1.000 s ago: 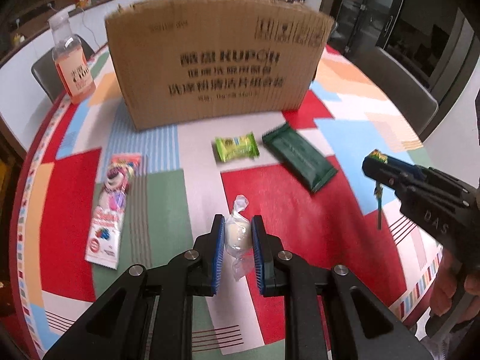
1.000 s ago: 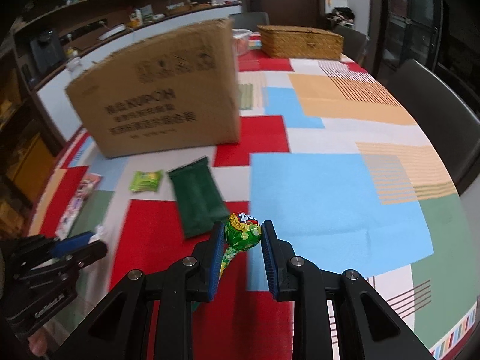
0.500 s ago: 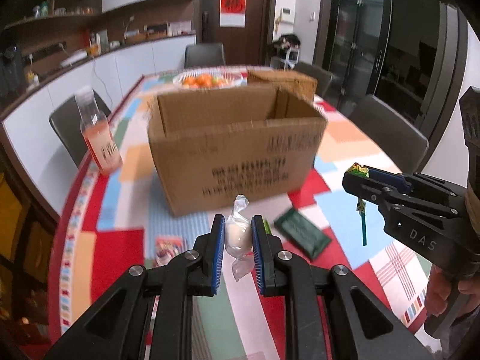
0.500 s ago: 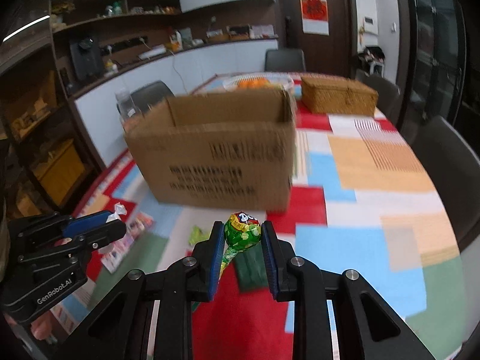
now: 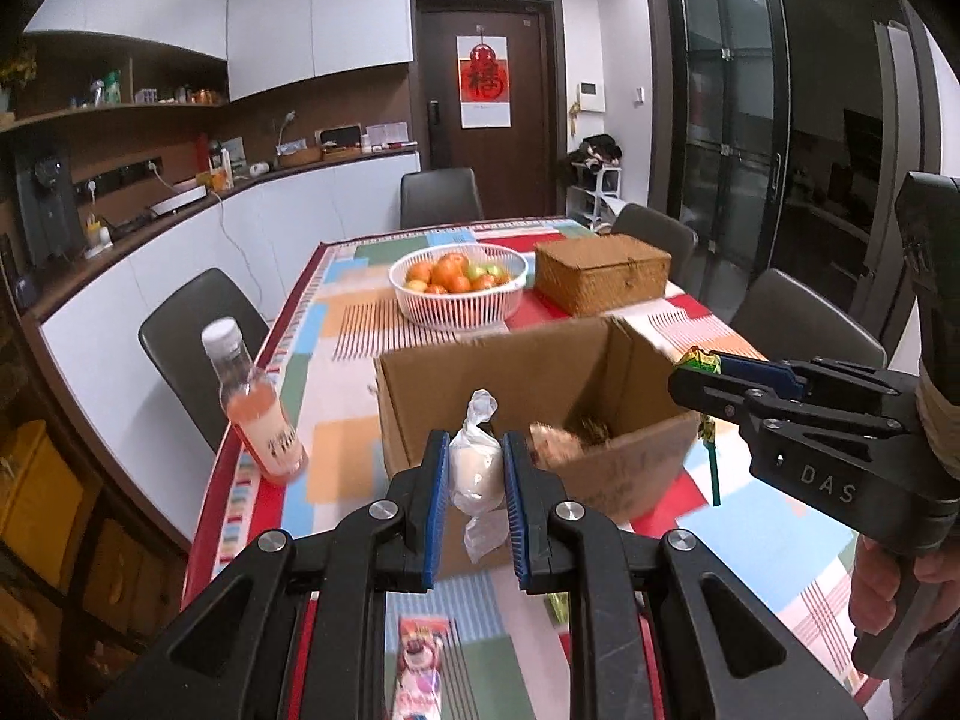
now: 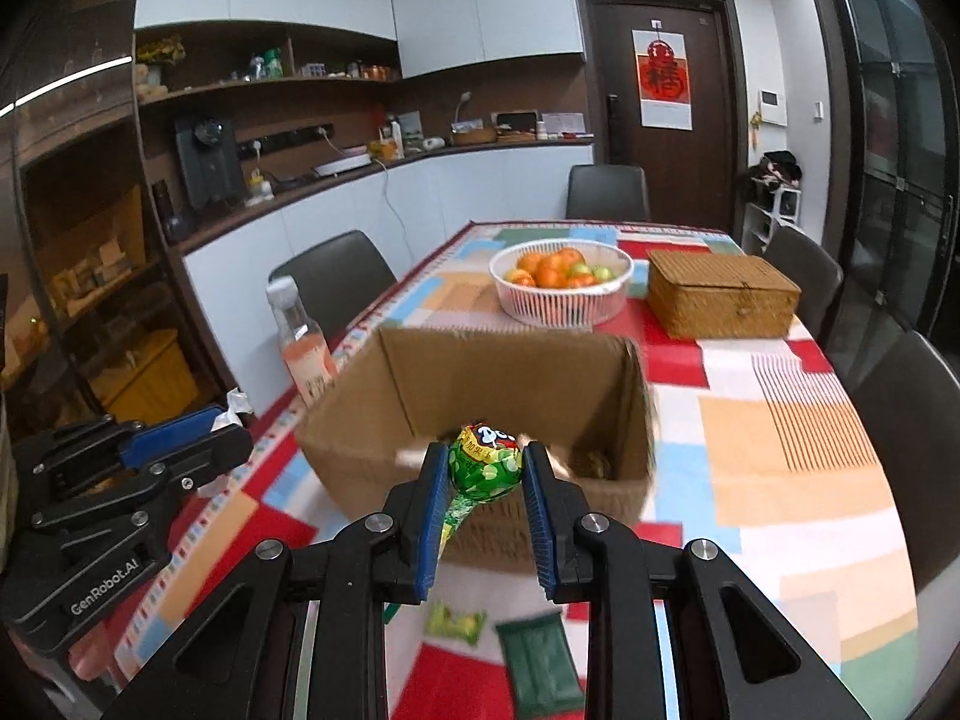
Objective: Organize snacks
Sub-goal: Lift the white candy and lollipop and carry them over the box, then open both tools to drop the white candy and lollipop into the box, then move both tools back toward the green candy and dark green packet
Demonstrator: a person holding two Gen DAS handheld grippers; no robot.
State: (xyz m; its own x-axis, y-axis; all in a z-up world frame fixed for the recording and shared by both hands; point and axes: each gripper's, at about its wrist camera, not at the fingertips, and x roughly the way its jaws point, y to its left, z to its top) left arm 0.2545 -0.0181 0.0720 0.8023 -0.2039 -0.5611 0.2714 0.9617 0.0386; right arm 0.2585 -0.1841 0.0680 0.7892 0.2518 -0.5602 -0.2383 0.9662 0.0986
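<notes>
Left wrist view: left gripper (image 5: pixel 477 471) clamped on a white round candy in a clear twisted wrapper (image 5: pixel 476 468), blue pads (image 5: pixel 436 495) pressing both sides, held in the air just in front of the open brown cardboard box (image 5: pixel 480 378). Inside the box, at its right front corner, some brownish wrapped pieces (image 5: pixel 585 429), blurred and hard to identify. To the right, right gripper (image 5: pixel 699 366) level with the box's right rim, closed on a green-wrapped lollipop (image 5: pixel 699 358) with its green stick (image 5: pixel 712 468) hanging down outside the box wall. On the patchwork-coloured tablecloth (image 5: pixel 336 456), left of the box, a clear plastic bottle of pink drink with a white cap (image 5: pixel 255 405), upright. Behind the box, a white slatted basket of oranges and green fruit (image 5: pixel 459 285) and, beside it, a lidded woven wicker box (image 5: pixel 603 273). Below the left gripper, a long pink-and-white snack packet (image 5: pixel 417 669) flat on the cloth. Right wrist view: lollipop head gripped between the right gripper's blue pads (image 6: pixel 538 519), poised at the box's near wall; a small light-green candy packet (image 6: pixel 456 623) and a dark green flat packet (image 6: pixel 540 666) lying side by side on the cloth beneath, short of the box.
</notes>
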